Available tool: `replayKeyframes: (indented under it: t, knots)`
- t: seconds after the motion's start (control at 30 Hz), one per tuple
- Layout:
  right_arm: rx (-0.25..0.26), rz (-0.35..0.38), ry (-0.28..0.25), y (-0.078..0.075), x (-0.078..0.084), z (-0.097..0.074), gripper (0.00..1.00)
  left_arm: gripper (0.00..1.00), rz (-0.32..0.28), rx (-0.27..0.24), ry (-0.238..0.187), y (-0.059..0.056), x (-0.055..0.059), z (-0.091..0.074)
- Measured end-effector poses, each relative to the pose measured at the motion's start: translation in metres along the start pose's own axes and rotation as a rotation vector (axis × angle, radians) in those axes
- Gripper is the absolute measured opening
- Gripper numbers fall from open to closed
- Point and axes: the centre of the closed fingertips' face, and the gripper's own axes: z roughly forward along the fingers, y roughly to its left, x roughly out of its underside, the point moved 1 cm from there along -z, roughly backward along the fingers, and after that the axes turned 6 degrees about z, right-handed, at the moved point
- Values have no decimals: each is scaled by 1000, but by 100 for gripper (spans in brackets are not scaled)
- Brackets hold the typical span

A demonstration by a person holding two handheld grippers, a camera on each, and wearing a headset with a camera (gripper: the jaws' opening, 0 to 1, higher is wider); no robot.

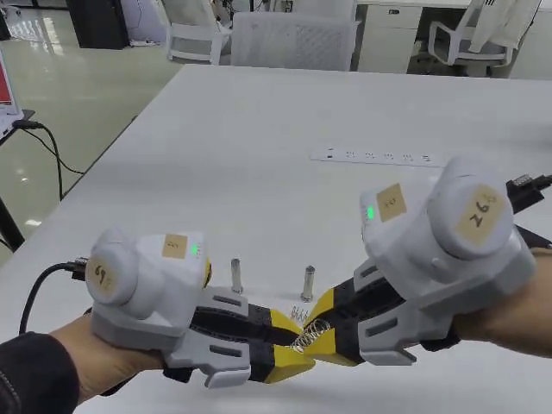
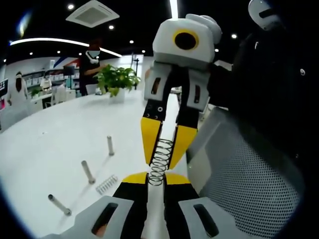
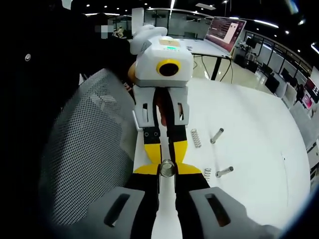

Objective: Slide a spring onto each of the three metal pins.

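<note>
A small steel spring (image 1: 309, 335) hangs between the yellow tips of both grippers near the table's front edge. My left gripper (image 1: 296, 348) and right gripper (image 1: 317, 331) face each other tip to tip, each shut on one end. In the left gripper view the spring (image 2: 160, 162) runs from my own jaws (image 2: 155, 178) up into the right gripper (image 2: 164, 148). Three metal pins (image 2: 110, 145) (image 2: 88, 172) (image 2: 59, 204) stand bare on the white table, and a loose spring (image 2: 106, 184) lies beside them. Two pins (image 1: 236, 274) (image 1: 309, 281) stand just behind the tips.
A white power strip (image 1: 375, 157) lies mid-table. A grey mesh chair back (image 3: 89, 144) sits close to the near table edge. Office chairs (image 1: 293, 39) stand past the far edge. Two loose springs (image 3: 196, 138) (image 3: 207, 173) lie by the pins. A black cable (image 1: 47, 147) hangs at the left.
</note>
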Motion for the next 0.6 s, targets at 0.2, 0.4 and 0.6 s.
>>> replayKeyframes:
  t: [0.2, 0.4, 0.6]
  knots:
    - [0, -1, 5, -1, 1, 1, 8, 3, 0, -2, 3, 1, 1, 0]
    - [1, 3, 5, -2, 1, 2, 8, 4, -7, -8, 3, 2, 2, 0]
    - [7, 6, 17, -4, 4, 3, 8, 7, -15, -9, 5, 2, 3, 0]
